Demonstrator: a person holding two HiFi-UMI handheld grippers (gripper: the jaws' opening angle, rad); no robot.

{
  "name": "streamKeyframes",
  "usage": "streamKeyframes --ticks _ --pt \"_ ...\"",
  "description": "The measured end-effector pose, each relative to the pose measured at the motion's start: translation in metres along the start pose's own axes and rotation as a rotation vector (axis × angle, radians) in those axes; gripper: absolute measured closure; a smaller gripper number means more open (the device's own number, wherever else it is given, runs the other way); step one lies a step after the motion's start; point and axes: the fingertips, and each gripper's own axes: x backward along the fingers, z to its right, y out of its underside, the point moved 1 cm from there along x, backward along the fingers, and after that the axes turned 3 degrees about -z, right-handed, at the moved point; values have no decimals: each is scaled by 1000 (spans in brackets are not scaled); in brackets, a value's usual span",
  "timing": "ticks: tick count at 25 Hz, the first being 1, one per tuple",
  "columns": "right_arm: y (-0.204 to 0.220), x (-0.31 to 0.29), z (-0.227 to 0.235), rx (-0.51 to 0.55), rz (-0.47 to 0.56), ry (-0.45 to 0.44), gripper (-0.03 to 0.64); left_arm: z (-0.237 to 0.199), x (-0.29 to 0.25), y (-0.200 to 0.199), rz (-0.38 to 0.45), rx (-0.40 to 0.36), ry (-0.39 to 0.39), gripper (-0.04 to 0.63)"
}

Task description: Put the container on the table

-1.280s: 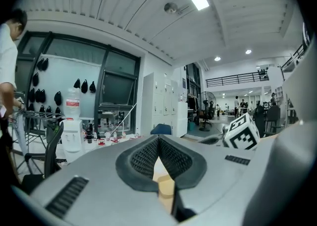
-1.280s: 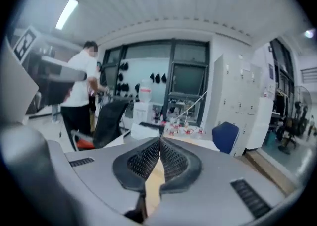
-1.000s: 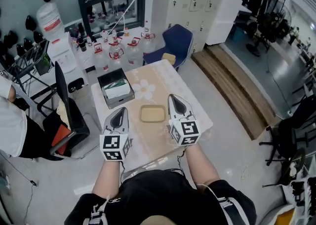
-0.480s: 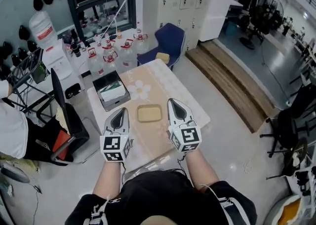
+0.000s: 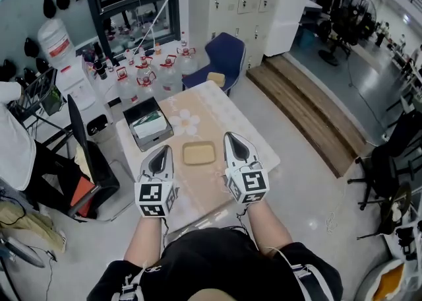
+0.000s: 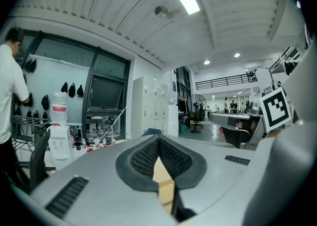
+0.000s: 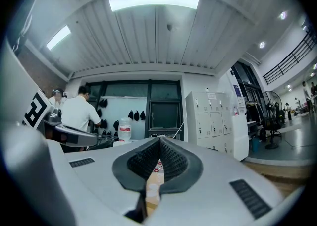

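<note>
Two grippers: both held over the near half of the surface (image 5: pixel 221 111), flanking the container (image 5: pixel 199 153), neither touching it.
Left gripper (image 5: pixel 159 154): clenched, empty. Its own view (image 6: pixel 158 141) shows the ribbed pads meeting at the tips, with only a thin tan sliver of the surface below that point.
Right gripper (image 5: pixel 235 142): clenched, empty. In its own view (image 7: pixel 159 143) the pads are pressed together, with a narrow slit beneath them.
Container position: shallow, tan, rounded rectangle, lying flat on the surface between the two grippers, apart from each.
Surface cover: beige cloth with a white flower print; small, roughly square top.
Grey box (image 5: pixel 151 121): open-topped, on the far left part of the surface, with white and green contents; near the container but apart from it.
Blue chair (image 5: pixel 226 55): just beyond the far edge of the surface, a tan item on its seat.
Water jugs (image 5: pixel 148 72): clear, red-capped, clustered on the floor beyond the surface.
Black chair (image 5: pixel 84 141): just left of the surface.
Person (image 5: pixel 14 154): white top, at the left edge of the head view.
</note>
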Motion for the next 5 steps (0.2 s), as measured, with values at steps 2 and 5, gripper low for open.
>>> streamKeyframes --ticks 2,5 --pt "0 1 1 -2 -1 -4 604 2 0 0 -1 -3 0 583" --pt "1 3 1 -5 -2 -13 604 5 0 -1 0 -4 -3 584"
